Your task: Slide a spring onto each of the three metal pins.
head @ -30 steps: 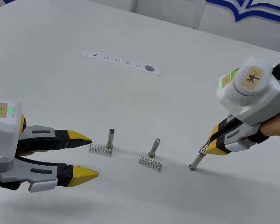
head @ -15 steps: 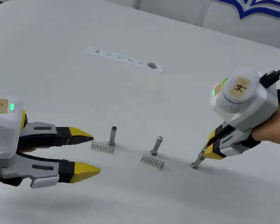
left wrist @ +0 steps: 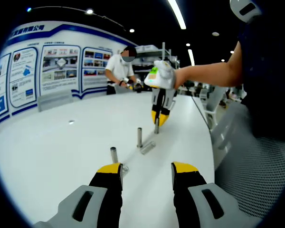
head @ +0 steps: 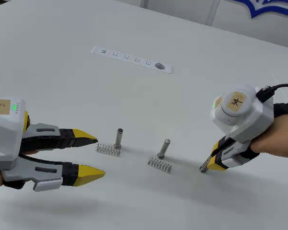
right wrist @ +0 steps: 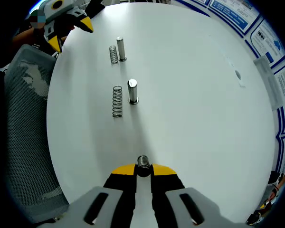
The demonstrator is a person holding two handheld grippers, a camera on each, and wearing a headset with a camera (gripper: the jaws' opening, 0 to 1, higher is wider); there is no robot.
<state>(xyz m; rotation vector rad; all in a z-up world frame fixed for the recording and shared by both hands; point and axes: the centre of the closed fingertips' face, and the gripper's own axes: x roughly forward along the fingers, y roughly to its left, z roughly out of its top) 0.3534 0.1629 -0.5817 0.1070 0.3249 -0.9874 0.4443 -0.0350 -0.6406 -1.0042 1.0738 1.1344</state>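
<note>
Taking the middle pin (head: pixel 164 148) as the marker, the left gripper (head: pixel 100 155) hovers well to its left, jaws spread and holding nothing, tips just short of the left spring (head: pixel 108 149). That spring lies flat on the table (head: pixel 62 86), touching the foot of the left pin (head: pixel 119 137), which stands upright and bare. The middle pin is also upright and bare, and the middle spring (head: pixel 160 165) lies just in front of it on the near side. To the right of the middle pin, the right gripper (head: pixel 212 160) comes down steeply with its jaws pinching the third spring (head: pixel 204 166), which already surrounds the right pin (head: pixel 201 169); the right gripper view looks straight down the coil (right wrist: pixel 143 162) between the yellow tips. The step in hand seems to be seating this first spring, so roughly a third of the task is nearly done. To finish it well, the push should run along the pin's own axis, since the coil and pin appear to lean towards the gripper and a sideways load could tip the pin over. The grip should be light enough not to squash the coils. Once the spring rests on the table, the jaws should part gently and lift straight off, so that neither spring nor pin is dragged along.
</note>
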